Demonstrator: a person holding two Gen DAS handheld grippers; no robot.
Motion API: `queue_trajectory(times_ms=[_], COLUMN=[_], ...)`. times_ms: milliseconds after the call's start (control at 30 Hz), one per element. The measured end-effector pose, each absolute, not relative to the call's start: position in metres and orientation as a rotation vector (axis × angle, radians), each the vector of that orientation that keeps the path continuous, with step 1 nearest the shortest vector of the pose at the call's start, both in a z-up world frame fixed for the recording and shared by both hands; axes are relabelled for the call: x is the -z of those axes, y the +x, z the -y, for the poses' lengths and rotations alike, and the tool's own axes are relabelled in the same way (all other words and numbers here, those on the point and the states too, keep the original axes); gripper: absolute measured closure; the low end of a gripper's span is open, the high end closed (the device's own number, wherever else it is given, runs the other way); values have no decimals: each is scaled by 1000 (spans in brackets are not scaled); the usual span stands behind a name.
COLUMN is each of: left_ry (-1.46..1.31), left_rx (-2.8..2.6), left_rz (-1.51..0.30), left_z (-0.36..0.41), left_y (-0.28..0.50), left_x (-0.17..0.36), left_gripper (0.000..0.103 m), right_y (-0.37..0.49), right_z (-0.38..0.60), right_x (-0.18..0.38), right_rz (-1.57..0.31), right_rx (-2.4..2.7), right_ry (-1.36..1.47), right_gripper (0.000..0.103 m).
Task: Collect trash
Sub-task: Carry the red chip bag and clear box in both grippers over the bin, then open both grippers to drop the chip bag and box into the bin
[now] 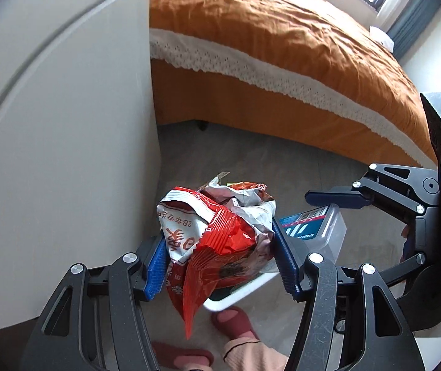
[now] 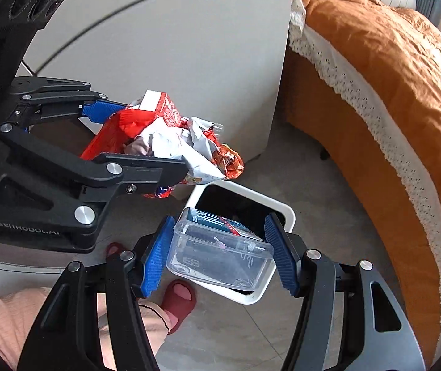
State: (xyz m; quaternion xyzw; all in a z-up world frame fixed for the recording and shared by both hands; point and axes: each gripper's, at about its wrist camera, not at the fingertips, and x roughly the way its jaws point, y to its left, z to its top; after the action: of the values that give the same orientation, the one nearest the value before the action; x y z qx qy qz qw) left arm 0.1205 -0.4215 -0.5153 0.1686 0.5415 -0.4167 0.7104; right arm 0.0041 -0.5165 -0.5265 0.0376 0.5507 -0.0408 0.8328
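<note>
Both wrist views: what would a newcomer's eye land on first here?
First, the crumpled red and white foil snack bags, bunched between the jaws of the left gripper above the floor. Next, the clear rectangular plastic box with a blue label, sitting between the right gripper's jaws directly over the white rectangular trash bin with a dark interior. Behind both, the bed's rumpled orange cover fills the background.
</note>
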Motion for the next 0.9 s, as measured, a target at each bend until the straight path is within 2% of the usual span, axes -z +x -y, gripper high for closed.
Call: queue_trajectory(times_ms=[67, 100, 133, 167, 300, 467, 700, 900], left_ry=[381, 384, 398, 416, 470, 461, 418, 372], left_rx=[944, 956, 955, 943, 935, 932, 932, 926], left_rz=[-1224, -1248, -1273, -1276, -1281, -1298, -1292, -1251], left_z=[426, 428, 431, 434, 436, 435, 424, 422], left_y=[120, 120, 120, 119, 114, 117, 120, 120], left_x=[545, 559, 576, 588, 621, 620, 578, 518], left_gripper=[40, 26, 12, 5, 5, 5, 5, 5], right_y=[4, 4, 3, 2, 4, 4, 0, 2], right_z=[519, 520, 521, 524, 534, 533, 513, 503], right_x=[554, 567, 579, 590, 621, 618, 571, 511], right_rz=[-1169, -1175, -1173, -1156, -1211, -1220, -1202, -1170], right_rx=[89, 91, 98, 108, 137, 158, 184, 182], right_ry=[59, 49, 40, 32, 73, 87, 92, 65], right_gripper=[41, 28, 4, 4, 4, 4, 4, 4])
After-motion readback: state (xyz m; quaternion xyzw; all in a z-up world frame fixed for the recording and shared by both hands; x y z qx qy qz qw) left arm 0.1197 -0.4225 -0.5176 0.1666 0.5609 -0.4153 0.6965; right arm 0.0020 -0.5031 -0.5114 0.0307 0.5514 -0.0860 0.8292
